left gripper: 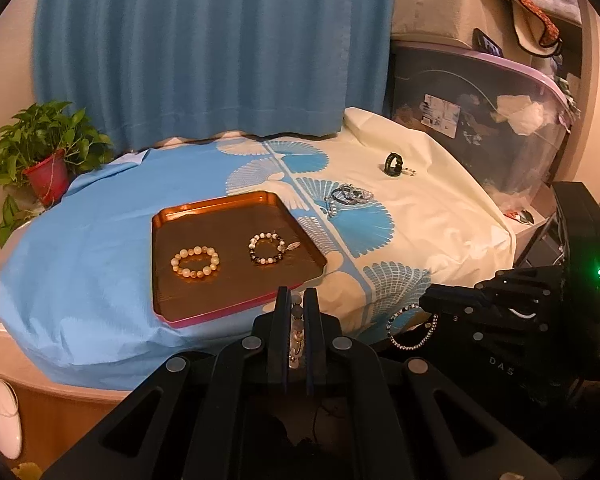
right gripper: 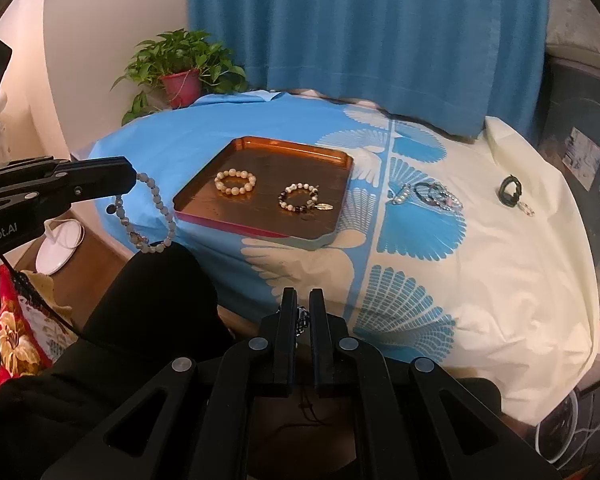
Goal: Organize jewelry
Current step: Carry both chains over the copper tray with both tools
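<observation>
While the left gripper is clamped on a grey beaded bracelet, that strand hangs in a loop from its tips off the near left edge of the bed, short of the copper tray. Between the left fingers the beads show as a thin line. The right gripper pinches a black-and-white beaded bracelet, which dangles below its tips over the near edge of the bedsheet; its jaws stand almost together around the chain.

On the tray lie two bracelets, apart from each other: a cream pearl bracelet to the left and a dark-and-white bracelet with a feather charm to the right. Beyond the tray's right edge, on the fan-patterned cloth, sits a small tangle of jewelry, and farther right on the cream part a dark ring-shaped piece stands alone. A potted plant sits at the far left, before the blue curtain.
</observation>
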The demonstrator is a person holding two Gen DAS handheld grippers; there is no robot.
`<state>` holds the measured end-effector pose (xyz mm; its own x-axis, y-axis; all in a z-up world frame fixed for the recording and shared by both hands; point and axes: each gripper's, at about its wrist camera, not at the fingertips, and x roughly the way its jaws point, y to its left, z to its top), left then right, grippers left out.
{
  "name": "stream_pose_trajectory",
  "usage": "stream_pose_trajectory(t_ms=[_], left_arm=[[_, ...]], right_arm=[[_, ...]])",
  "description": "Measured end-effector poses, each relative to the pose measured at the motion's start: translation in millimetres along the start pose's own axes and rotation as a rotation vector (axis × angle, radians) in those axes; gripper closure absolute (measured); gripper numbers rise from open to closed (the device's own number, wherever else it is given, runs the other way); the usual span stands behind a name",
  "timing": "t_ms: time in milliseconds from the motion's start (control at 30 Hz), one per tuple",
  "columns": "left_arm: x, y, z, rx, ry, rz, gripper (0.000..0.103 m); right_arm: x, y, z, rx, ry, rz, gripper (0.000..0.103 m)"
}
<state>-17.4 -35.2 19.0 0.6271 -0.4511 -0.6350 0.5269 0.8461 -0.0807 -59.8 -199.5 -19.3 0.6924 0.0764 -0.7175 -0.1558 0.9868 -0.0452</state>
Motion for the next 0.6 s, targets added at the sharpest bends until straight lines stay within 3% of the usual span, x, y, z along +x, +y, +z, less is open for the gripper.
stream_pose_trajectory(t_ms=[600], left_arm=[[28, 36, 16, -0.035, 0.014, 0.005, 0.100]], right_arm=[[39, 7, 36, -0.032, 0.027, 0.006, 0.097]])
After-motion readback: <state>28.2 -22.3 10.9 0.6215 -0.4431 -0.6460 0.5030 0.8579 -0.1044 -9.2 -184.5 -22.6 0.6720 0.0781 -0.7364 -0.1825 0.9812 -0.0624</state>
